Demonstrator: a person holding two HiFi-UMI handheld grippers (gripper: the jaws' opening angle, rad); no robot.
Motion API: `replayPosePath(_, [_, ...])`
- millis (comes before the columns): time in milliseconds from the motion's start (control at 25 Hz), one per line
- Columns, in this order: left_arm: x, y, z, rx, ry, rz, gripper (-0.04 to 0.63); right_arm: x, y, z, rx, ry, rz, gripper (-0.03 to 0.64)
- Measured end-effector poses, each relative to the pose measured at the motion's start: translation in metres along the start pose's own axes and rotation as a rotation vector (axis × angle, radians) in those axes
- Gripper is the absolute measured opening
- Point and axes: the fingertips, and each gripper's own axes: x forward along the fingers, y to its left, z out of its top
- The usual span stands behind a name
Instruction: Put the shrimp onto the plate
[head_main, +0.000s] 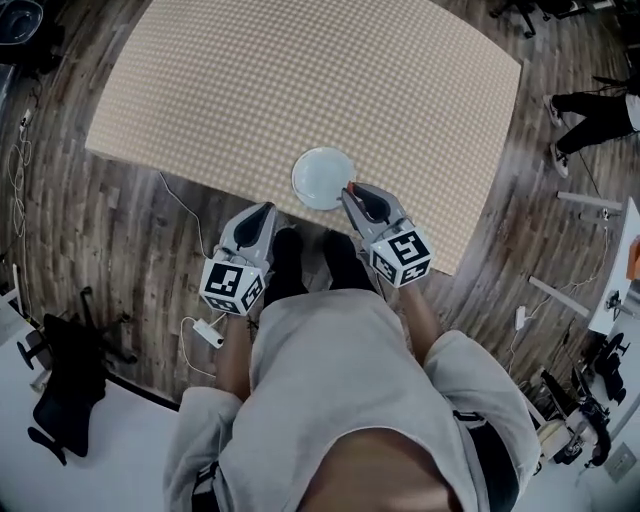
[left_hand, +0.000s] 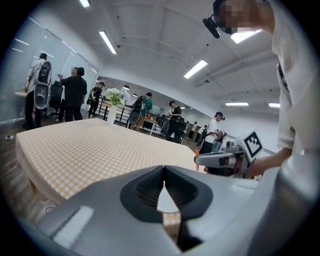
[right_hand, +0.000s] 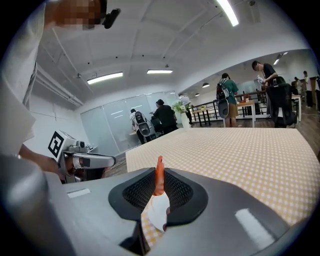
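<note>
Orange and slim, the shrimp (right_hand: 159, 175) stands upright, pinched between the right gripper's (head_main: 352, 190) fingers (right_hand: 181, 192) over the white plate (head_main: 320, 170) by the worktop's (head_main: 300, 80) near edge. The left gripper (head_main: 266, 210) hovers at that edge, its fingers pressed together. Checked cloth stretches wide beyond the plate.

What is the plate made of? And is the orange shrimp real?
The plate looks like white ceramic or plastic: smooth and plain all over. The shrimp is probably a plastic or rubber toy: evenly bright orange, matte, and it stands up stiffly. I can't be sure.
</note>
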Motion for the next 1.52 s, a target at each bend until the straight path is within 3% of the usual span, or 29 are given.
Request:
replayPosePath(400, [0.002, 0.008, -0.053, -0.100, 0.070, 0.001, 0.011, 0.000, 0.015, -0.075, 0.093, 0.135, 0.013, 0.052])
replayPosePath(600, [0.001, 0.002, -0.067, -0.133, 0.092, -0.005, 0.011, 0.005, 0.016, -0.091, 0.082, 0.176, 0.025, 0.052])
replayPosePath(760, [-0.001, 0.006, -0.072, -0.145, 0.094, 0.009, 0.011, 0.015, 0.011, -0.094, 0.005, 0.208, 0.031, 0.052])
replayPosePath(920, [-0.004, 0.011, -0.070, -0.169, 0.080, 0.025, 0.011, 0.025, 0.000, -0.099, -0.152, 0.273, 0.044, 0.052])
replayPosePath(1280, [-0.014, 0.018, -0.074, -0.199, 0.066, 0.056, 0.011, 0.053, -0.008, -0.118, -0.735, 0.466, 0.103, 0.052])
replayPosePath(1520, [-0.020, 0.021, -0.077, -0.218, 0.060, 0.065, 0.011, 0.062, -0.005, -0.128, -1.041, 0.554, 0.155, 0.052])
